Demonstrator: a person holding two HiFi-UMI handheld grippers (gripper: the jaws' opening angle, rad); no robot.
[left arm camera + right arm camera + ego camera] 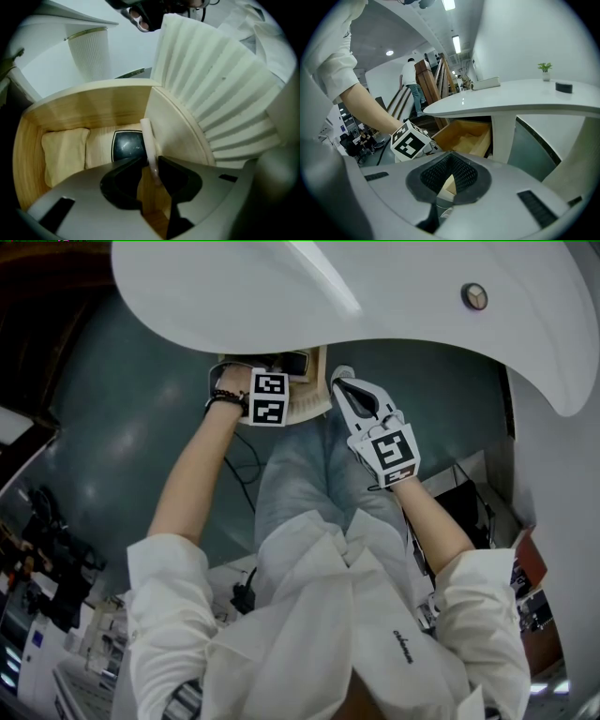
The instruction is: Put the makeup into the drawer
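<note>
1. Right gripper (343,381) – nearest the body, held in the air outside the drawer. Its fingertips are pressed together, with nothing seen between them.
2. Left gripper (151,172) – points steeply down into the open drawer. Its dark pads stand a little apart, and bare wood shows between the left pad and the stick, so nothing is pinched.
3. Slim pale makeup stick (148,140): the near end stands between those pads and leans on the right one. The far end reaches towards the drawer floor (contact there cannot be made out).
4. Handling, by judgement: the stick looks light, stiff and smooth, so it is apt to roll or swivel. It is best taken across the barrel at mid-length, with gentle pressure.
5. Dark square compact (127,144) and cream cushion (65,152) lie side by side on the drawer floor, just beyond the stick.
6. Wooden drawer (89,101), pulled out from under the white table (281,287).
</note>
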